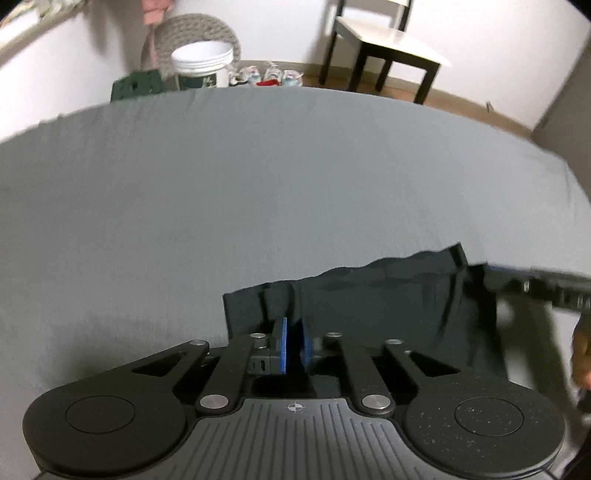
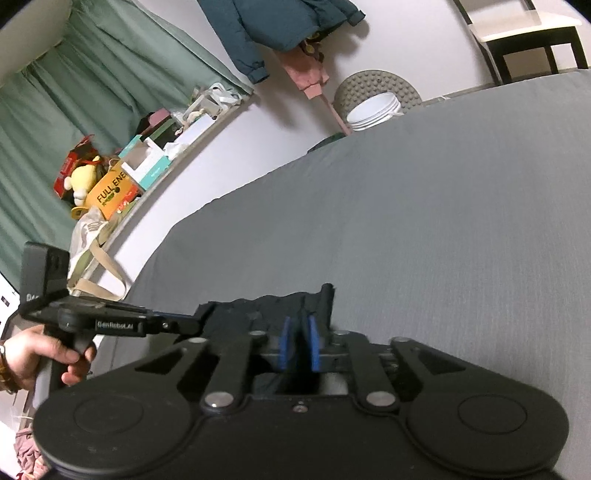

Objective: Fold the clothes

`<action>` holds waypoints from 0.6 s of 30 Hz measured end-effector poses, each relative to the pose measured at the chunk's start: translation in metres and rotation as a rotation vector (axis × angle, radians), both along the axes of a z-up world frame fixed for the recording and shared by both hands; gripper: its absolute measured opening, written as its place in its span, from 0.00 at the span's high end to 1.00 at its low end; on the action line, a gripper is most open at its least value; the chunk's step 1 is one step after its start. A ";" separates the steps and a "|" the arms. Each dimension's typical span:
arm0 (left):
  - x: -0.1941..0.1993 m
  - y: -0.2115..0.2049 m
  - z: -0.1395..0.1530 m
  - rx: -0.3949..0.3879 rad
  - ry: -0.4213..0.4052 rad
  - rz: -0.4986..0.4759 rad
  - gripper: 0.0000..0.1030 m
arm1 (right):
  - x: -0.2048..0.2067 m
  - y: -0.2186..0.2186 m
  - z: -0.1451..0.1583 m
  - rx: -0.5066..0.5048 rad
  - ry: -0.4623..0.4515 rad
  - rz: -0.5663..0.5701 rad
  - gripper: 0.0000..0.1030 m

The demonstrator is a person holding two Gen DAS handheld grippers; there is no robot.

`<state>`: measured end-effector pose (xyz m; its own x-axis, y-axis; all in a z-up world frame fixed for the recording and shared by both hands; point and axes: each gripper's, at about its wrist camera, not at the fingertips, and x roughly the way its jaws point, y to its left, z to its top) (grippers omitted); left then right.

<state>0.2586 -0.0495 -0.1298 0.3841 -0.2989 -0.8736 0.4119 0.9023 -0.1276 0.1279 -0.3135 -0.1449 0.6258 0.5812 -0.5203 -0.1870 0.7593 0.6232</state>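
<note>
We see a dark garment [image 1: 388, 295] bunched and rumpled, its upper edge jagged, held up over the near part of a grey sheet [image 1: 258, 184] that covers a wide bed. Our left gripper [image 1: 293, 345] has its blue pads nearly together with a fold of the cloth pinched between them, and our right gripper [image 2: 298, 343] clamps another fold the same way. Beyond the bed stand a white bucket [image 1: 202, 68], a black-legged chair [image 1: 388, 40] and small shoes [image 1: 266, 76] against a white wall. Only the right wrist view shows a green curtain [image 2: 92, 81], a ledge of boxes [image 2: 140, 162], a hanging teal jacket [image 2: 266, 29] and the hand [image 2: 40, 356] gripping the left tool's handle
</note>
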 end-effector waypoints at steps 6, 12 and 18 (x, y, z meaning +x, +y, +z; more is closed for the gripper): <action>-0.006 -0.004 -0.009 0.015 -0.010 -0.018 0.78 | 0.001 0.003 -0.004 -0.012 0.004 0.014 0.80; -0.004 -0.004 -0.008 0.030 -0.033 0.028 0.98 | 0.001 0.003 -0.003 -0.047 -0.012 -0.008 0.98; -0.003 0.003 -0.001 0.019 -0.065 0.060 0.98 | 0.005 0.008 0.003 -0.067 -0.053 -0.013 0.98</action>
